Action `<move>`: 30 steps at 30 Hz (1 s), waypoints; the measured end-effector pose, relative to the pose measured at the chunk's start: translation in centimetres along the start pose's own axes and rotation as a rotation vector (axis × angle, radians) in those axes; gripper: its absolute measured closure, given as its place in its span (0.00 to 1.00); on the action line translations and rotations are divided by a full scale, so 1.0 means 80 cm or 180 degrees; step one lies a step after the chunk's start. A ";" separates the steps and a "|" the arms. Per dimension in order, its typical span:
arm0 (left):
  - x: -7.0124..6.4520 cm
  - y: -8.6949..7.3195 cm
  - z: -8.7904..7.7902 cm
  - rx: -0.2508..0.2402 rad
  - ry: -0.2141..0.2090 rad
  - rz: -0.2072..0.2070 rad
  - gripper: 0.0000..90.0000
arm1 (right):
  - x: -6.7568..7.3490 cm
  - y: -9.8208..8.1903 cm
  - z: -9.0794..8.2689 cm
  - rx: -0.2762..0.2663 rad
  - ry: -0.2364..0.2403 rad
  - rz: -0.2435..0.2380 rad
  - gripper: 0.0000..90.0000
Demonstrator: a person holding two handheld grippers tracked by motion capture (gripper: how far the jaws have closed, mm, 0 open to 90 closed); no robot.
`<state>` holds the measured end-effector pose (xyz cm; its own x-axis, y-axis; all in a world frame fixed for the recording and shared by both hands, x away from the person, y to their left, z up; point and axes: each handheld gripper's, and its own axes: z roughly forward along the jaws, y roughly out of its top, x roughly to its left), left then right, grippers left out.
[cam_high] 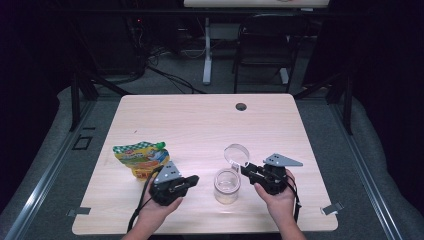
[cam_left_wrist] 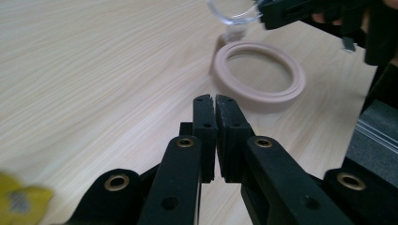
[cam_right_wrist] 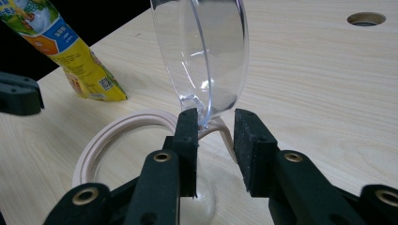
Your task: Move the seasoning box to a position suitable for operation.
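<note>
On the desk [cam_high: 200,120], the right tongs [cam_right_wrist: 215,136] stand open around the jar [cam_high: 227,186] lid's [cam_right_wrist: 202,56] edge, while the left tongs [cam_left_wrist: 215,136] are closed and empty.

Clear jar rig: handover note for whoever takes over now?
Left gripper: jaws shut, nothing between them, just left of the jar.
Right gripper: jaws open around the edge of the clear round hinged lid; pads not pressing it. The lid stands raised, tilted back.
Clear plastic jar with pale pink rim: upright near the table's front edge, between both grippers, open.
Yellow-green spouted pouch: lying flat on the light wooden table, left of the jar, untouched.
Done: jar opened. Left: probably the pouch, though its part can't be told.
</note>
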<state>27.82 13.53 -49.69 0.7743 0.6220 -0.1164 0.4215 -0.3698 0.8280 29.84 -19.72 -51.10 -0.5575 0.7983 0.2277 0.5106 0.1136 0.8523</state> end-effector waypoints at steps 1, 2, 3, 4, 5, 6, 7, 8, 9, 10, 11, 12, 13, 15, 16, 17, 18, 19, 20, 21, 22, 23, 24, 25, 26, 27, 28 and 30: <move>0.000 0.000 0.000 0.0000 0.0000 0.0000 0.98 | 0.000 0.000 0.000 0.0004 0.0004 0.0003 0.78; 0.010 -0.008 -0.008 0.0010 0.0065 -0.0070 0.98 | 0.000 0.000 -0.001 0.0010 -0.0011 0.0005 0.78; 0.010 -0.008 -0.008 0.0010 0.0065 -0.0070 0.97 | 0.000 0.000 -0.001 0.0010 -0.0011 0.0005 0.78; 0.015 -0.012 -0.014 0.0016 0.0095 -0.0097 0.97 | 0.001 0.000 -0.002 0.0009 -0.0027 0.0012 0.78; 0.018 -0.015 -0.017 0.0019 0.0109 -0.0091 0.97 | 0.002 0.001 -0.002 0.0013 -0.0029 0.0044 0.78; 0.021 -0.018 -0.021 0.0027 0.0140 -0.0110 0.97 | 0.004 0.003 -0.004 0.0059 -0.0064 0.0037 0.78; 0.024 -0.020 -0.025 0.0016 0.0149 -0.0141 0.97 | 0.004 0.003 -0.004 0.0059 -0.0064 0.0037 0.78; 0.027 -0.023 -0.029 0.0004 0.0178 -0.0140 0.97 | 0.005 0.004 -0.004 0.0102 -0.0081 -0.0006 0.78; 0.030 -0.025 -0.033 -0.0015 0.0176 -0.0174 0.96 | 0.007 0.005 -0.005 0.0118 -0.0104 -0.0031 0.78; 0.032 -0.027 -0.037 -0.0016 0.0196 -0.0176 0.96 | 0.010 0.004 -0.007 0.0147 -0.0143 -0.0062 0.77; 0.035 -0.029 -0.041 -0.0021 0.0233 -0.0181 0.95 | 0.012 0.003 -0.010 0.0154 -0.0175 -0.0091 0.77; 0.037 -0.032 -0.045 -0.0028 0.0238 -0.0202 0.95 | 0.014 0.001 -0.012 0.0164 -0.0201 -0.0122 0.76; 0.040 -0.034 -0.048 -0.0031 0.0257 -0.0207 0.94 | 0.016 -0.002 -0.015 0.0161 -0.0216 -0.0125 0.76; 0.044 -0.038 -0.057 -0.0028 0.0304 -0.0215 0.92 | 0.019 -0.007 -0.019 0.0166 -0.0224 -0.0106 0.75; 0.047 -0.041 -0.061 -0.0018 0.0327 -0.0219 0.92 | 0.021 -0.011 -0.023 0.0157 -0.0215 -0.0086 0.74; 0.050 -0.044 -0.065 -0.0021 0.0358 -0.0236 0.92 | 0.021 -0.011 -0.023 0.0157 -0.0215 -0.0086 0.74; 0.053 -0.047 -0.069 -0.0020 0.0394 -0.0254 0.91 | 0.021 -0.014 -0.024 0.0145 -0.0213 -0.0088 0.73; 0.057 -0.050 -0.073 -0.0031 0.0410 -0.0281 0.91 | 0.020 -0.017 -0.024 0.0126 -0.0231 -0.0095 0.73; 0.061 -0.054 -0.077 -0.0026 0.0442 -0.0292 0.89 | 0.015 -0.023 -0.024 0.0094 -0.0196 -0.0106 0.73; 0.065 -0.057 -0.080 -0.0036 0.0473 -0.0330 0.89 | 0.015 -0.023 -0.024 0.0094 -0.0196 -0.0106 0.73; 0.072 -0.064 -0.086 -0.0064 0.0476 -0.0410 0.87 | 0.011 -0.027 -0.021 0.0120 -0.0174 -0.0126 0.73; 0.072 -0.064 -0.086 -0.0064 0.0476 -0.0410 0.84 | 0.011 -0.027 -0.021 0.0120 -0.0174 -0.0126 0.73; 0.075 -0.066 -0.088 -0.0071 0.0477 -0.0429 0.82 | 0.010 -0.028 -0.019 0.0148 -0.0178 -0.0180 0.72; 0.079 -0.068 -0.090 -0.0091 0.0489 -0.0459 0.82 | 0.010 -0.028 -0.019 0.0148 -0.0178 -0.0180 0.72; 0.086 -0.071 -0.095 -0.0100 0.0516 -0.0523 0.80 | 0.009 -0.029 -0.017 0.0138 -0.0165 -0.0192 0.71; 0.086 -0.071 -0.095 -0.0100 0.0516 -0.0523 0.80 | 0.009 -0.029 -0.017 0.0138 -0.0165 -0.0192 0.71; 0.089 -0.072 -0.096 -0.0121 0.0532 -0.0558 0.80 | 0.009 -0.029 -0.017 0.0134 -0.0158 -0.0186 0.71; 0.096 -0.074 -0.100 -0.0126 0.0559 -0.0577 0.79 | 0.010 -0.029 -0.016 0.0129 -0.0153 -0.0199 0.71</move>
<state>27.46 26.04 -51.10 0.5924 0.7874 -0.1707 0.5246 -0.2162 0.8234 27.35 -20.11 -52.31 -0.5575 0.8163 0.1510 0.5025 0.1870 0.8441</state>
